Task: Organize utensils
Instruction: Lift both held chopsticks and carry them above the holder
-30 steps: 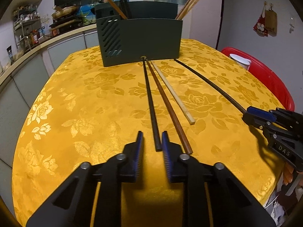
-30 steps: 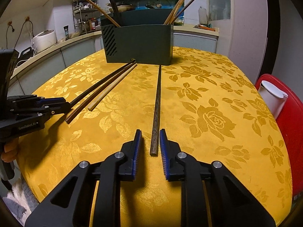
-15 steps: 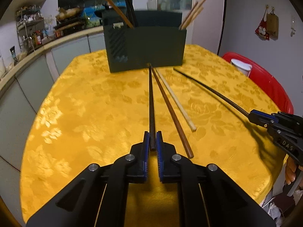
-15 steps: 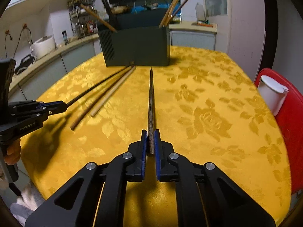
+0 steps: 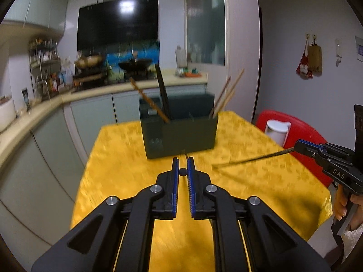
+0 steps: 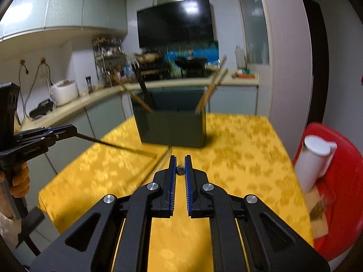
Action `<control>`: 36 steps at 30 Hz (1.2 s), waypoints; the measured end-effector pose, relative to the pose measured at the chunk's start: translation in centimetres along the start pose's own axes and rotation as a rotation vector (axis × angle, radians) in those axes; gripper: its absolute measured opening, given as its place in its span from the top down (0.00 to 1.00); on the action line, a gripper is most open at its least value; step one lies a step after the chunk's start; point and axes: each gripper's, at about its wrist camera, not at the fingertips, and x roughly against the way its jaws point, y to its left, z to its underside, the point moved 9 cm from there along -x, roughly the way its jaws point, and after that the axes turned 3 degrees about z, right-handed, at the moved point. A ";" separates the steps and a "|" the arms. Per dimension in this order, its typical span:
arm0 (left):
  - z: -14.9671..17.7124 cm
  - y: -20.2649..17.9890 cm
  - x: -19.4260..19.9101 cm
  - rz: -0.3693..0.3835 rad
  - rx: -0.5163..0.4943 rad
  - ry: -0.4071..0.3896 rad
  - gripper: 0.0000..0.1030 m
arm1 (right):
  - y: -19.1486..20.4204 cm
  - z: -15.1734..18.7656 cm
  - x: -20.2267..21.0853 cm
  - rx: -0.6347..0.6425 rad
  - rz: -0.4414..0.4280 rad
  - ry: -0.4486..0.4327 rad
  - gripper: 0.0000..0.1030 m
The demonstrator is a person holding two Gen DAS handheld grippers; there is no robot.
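Observation:
A dark green utensil holder [image 5: 179,136] stands on the yellow tablecloth [image 5: 118,158], with several chopsticks leaning in it; it also shows in the right wrist view [image 6: 172,127]. My left gripper [image 5: 182,171] is shut on a black chopstick [image 5: 182,171], seen end-on and lifted off the table. My right gripper [image 6: 180,170] is shut on a dark chopstick [image 6: 180,170], also end-on and raised. Each gripper shows in the other's view, holding its stick: the right one [image 5: 299,146] and the left one [image 6: 72,130]. A light chopstick [image 6: 156,167] lies on the cloth.
A red chair [image 6: 340,181] with a white jug [image 6: 313,161] stands right of the table. Kitchen counters [image 5: 45,108] and cabinets run along the left and back. The table edge [image 5: 77,199] is close on the left.
Both grippers closed on their chopsticks and lifted them off the table, tilting upward. The view now looks over the holder toward the kitchen wall.

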 end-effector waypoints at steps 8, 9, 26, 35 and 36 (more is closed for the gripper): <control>-5.2 0.3 0.6 -0.002 -0.013 -0.062 0.93 | 1.4 -4.7 0.1 0.010 -0.044 -0.060 0.92; -5.6 0.4 0.5 -0.001 -0.011 -0.063 0.93 | 1.4 -5.1 -0.1 0.007 -0.049 -0.060 0.92; -8.3 2.2 -2.8 0.012 0.019 0.005 0.93 | 0.5 -9.6 -4.8 -0.035 -0.071 0.027 0.92; -12.5 2.5 -4.5 0.022 0.035 0.043 0.93 | -0.1 -14.3 -6.3 -0.032 -0.045 0.033 0.92; -13.0 2.5 -4.6 0.022 0.037 0.041 0.93 | -0.1 -14.6 -6.3 -0.031 -0.043 0.033 0.92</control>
